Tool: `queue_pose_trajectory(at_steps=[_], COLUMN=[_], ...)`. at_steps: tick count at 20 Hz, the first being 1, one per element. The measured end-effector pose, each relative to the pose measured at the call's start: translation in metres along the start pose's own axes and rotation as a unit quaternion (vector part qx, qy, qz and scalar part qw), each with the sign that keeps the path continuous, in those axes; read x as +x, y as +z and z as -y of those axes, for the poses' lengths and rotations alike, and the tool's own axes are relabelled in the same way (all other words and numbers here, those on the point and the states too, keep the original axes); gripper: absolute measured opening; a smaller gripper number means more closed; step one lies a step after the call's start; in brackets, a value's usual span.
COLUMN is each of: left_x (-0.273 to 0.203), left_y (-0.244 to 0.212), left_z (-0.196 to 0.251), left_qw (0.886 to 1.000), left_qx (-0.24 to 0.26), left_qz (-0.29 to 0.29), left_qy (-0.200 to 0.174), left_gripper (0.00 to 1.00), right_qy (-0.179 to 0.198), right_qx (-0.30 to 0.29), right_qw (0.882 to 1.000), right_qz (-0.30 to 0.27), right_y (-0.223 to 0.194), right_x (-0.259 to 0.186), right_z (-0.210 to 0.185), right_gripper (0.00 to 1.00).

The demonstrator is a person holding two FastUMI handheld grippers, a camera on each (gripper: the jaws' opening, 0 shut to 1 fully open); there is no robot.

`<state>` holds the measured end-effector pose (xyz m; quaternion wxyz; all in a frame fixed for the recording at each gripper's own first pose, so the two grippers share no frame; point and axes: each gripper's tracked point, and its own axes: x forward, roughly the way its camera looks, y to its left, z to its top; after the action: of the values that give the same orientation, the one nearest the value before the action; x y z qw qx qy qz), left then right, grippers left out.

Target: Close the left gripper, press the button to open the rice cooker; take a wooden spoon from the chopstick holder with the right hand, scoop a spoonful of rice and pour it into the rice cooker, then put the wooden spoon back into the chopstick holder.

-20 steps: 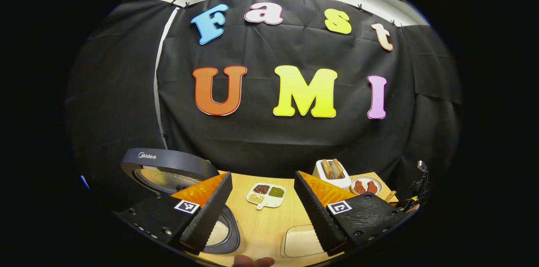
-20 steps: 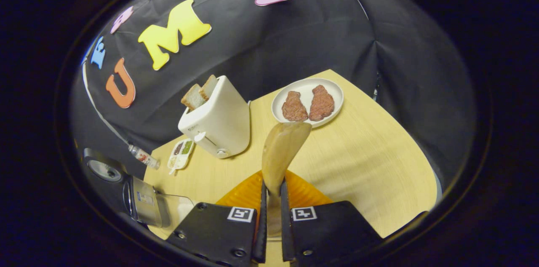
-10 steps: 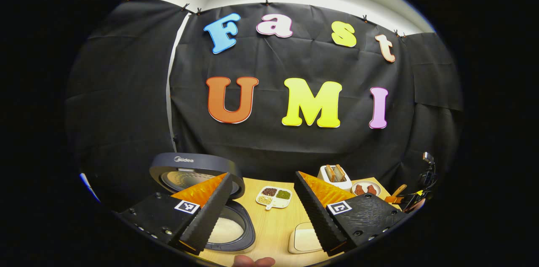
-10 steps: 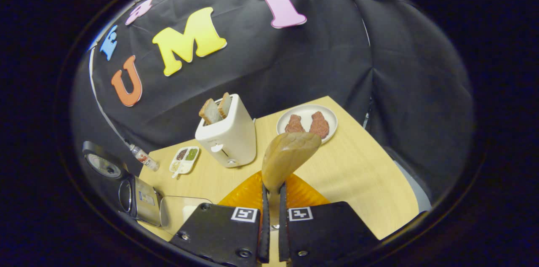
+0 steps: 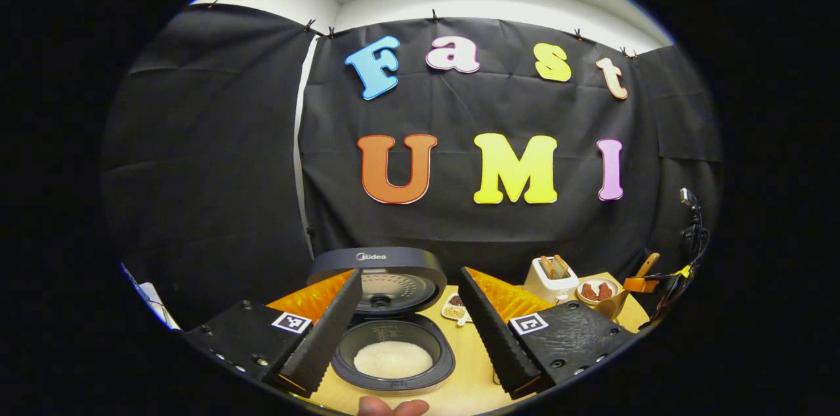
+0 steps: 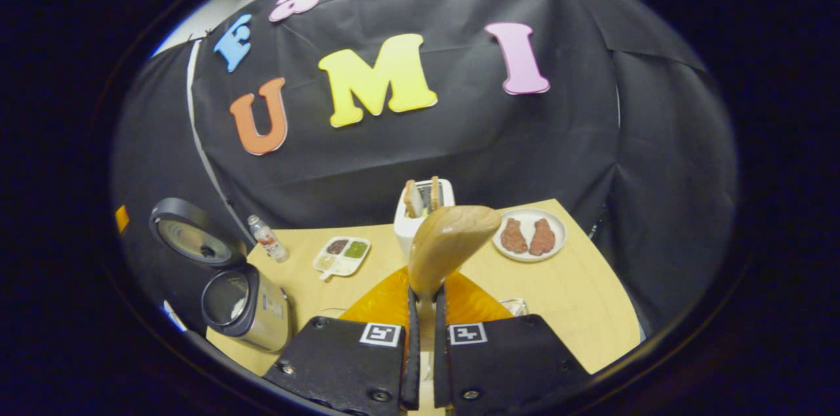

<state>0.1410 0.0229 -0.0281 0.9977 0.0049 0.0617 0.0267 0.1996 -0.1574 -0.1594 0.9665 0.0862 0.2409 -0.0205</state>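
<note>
The handle of a pale wooden spoon (image 6: 451, 240) is pinched between the closed black fingers of the right gripper (image 6: 424, 311), its bowl raised upright in front of the white two-slot toaster (image 6: 420, 203) and, as far as can be seen, empty. The left gripper (image 5: 410, 324) is held with its ribbed black fingers spread wide and nothing between them, above the dark round rice cooker (image 5: 392, 350), whose lid is up and whose pot holds a layer of white rice. The chopstick holder cannot be made out. With the cooker open, the step in hand is judged to be the return of the spoon; next, the handle must be guided down into the holder and released. Beyond lie a white divided dish of beans (image 6: 341, 255) and a white plate with two brown cutlets (image 6: 529, 235) on the light wooden table (image 6: 577, 298).
</note>
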Motion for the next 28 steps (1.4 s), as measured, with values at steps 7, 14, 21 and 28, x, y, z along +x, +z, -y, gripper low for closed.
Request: queue_pose_trajectory(at_steps=[7,14,21,28], left_x=[-0.025,-0.044,-0.051,-0.059], left_y=[-0.001,-0.010,-0.018,-0.026], left_z=[-0.042,-0.079,-0.088,-0.091], left_qw=[1.000,0.999,0.998,0.997], left_qx=[0.012,0.006,0.009,0.020], left_qz=[0.003,-0.015,-0.032,-0.045], left_qy=[0.009,0.039,0.049,0.061], left_gripper=[0.94,0.94,0.94,0.95], right_qy=[-0.009,-0.075,-0.082,0.017], right_qx=[-0.038,-0.152,-0.157,-0.005], right_qw=[0.998,0.983,0.983,0.995], right_qz=[-0.053,-0.067,-0.052,-0.093], right_y=[-0.078,-0.130,-0.160,-0.181], right_x=[0.031,0.057,0.069,0.069], right_z=[-0.041,-0.035,-0.058,-0.113], right_gripper=[0.13,0.13,0.14,0.13])
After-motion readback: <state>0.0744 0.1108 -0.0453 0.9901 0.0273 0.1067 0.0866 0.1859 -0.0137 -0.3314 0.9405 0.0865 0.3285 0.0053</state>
